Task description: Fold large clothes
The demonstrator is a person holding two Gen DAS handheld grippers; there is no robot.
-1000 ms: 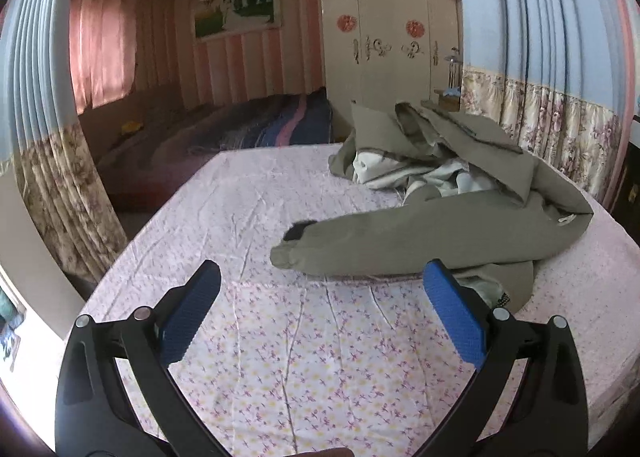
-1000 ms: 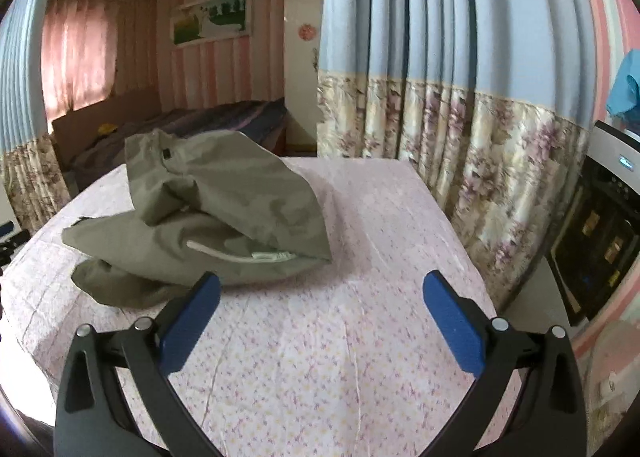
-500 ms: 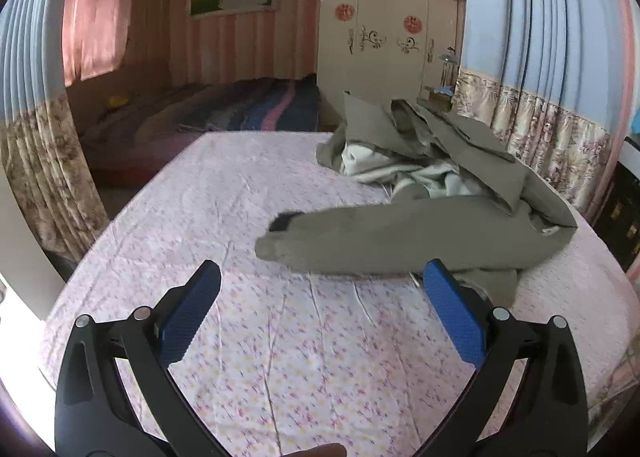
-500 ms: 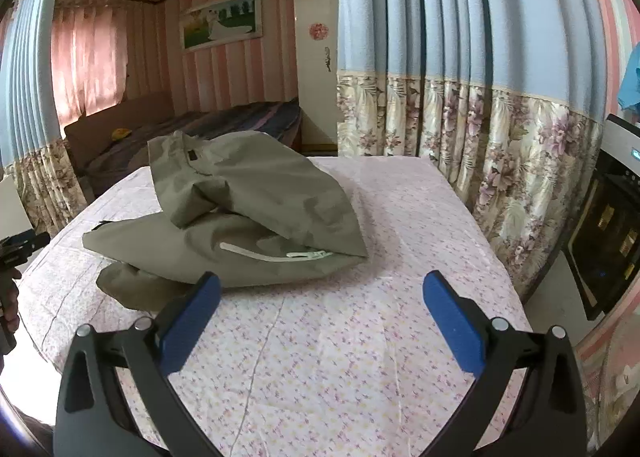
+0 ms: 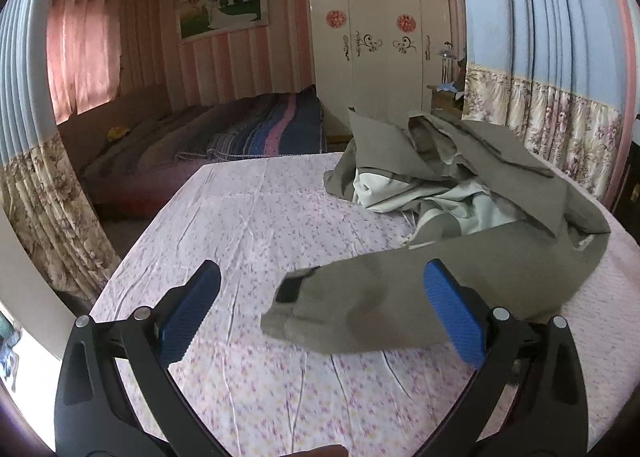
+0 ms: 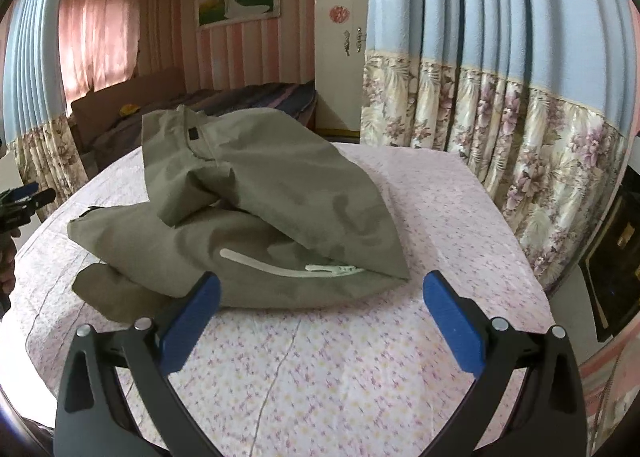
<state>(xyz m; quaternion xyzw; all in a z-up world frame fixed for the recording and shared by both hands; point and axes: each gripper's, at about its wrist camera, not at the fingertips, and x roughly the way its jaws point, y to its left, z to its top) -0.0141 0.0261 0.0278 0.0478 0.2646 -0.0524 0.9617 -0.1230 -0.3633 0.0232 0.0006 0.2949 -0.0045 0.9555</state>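
A large olive-green jacket with a pale lining lies crumpled on the pink floral bed. One sleeve with a dark cuff stretches toward my left gripper, which is open and empty just short of the cuff. In the right wrist view the jacket lies heaped with a white drawstring showing. My right gripper is open and empty, close in front of the jacket's near edge. The left gripper also shows at the far left of that view.
A second bed with a dark striped cover stands beyond. A white wardrobe is at the back. Blue and floral curtains hang along the right side. A dark appliance stands right of the bed.
Both grippers have moved closer to the jacket. The sleeve cuff now sits between the left fingers' line of sight. The jacket has not moved.
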